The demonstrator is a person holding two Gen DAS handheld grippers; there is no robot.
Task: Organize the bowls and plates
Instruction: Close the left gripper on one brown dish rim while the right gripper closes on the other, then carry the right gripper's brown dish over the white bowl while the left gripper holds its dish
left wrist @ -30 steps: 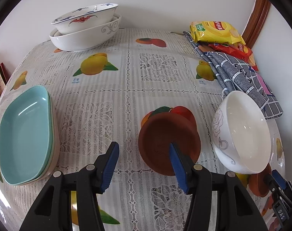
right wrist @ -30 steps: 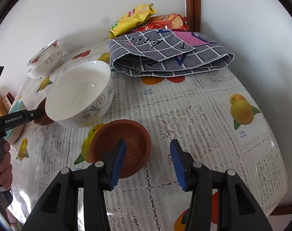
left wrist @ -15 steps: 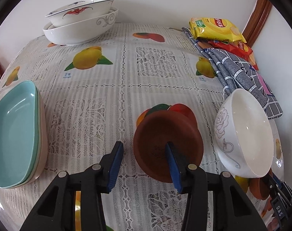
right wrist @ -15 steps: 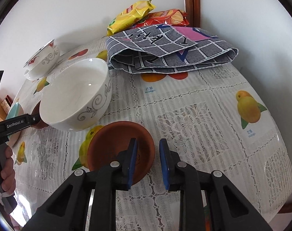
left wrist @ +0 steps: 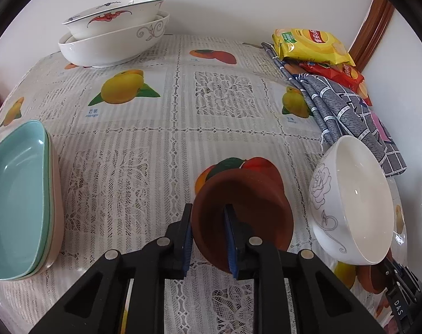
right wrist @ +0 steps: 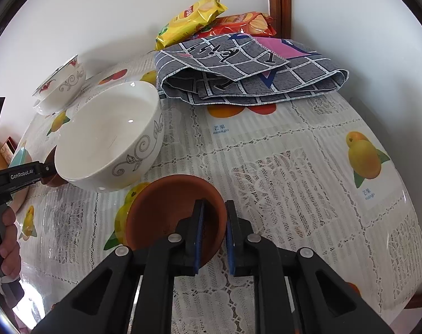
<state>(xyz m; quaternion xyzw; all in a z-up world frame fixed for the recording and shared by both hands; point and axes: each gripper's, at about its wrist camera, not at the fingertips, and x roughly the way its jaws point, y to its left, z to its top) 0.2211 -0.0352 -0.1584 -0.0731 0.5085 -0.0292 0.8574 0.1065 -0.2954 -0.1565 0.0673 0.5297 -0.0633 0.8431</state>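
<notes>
My left claw (left wrist: 208, 236) is closing on one terracotta saucer's (left wrist: 247, 208) rim; my right claw (right wrist: 213, 232) pinches another terracotta saucer (right wrist: 166, 208).

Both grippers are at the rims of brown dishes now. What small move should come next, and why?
Probably lift the right gripper slightly: its fingers pinch the rim of its brown dish. The left gripper is closing on the other brown dish.

Both jaws narrowed, apparently clamping brown saucer (left wrist: 240, 222) rims; second saucer (right wrist: 172, 217).
</notes>
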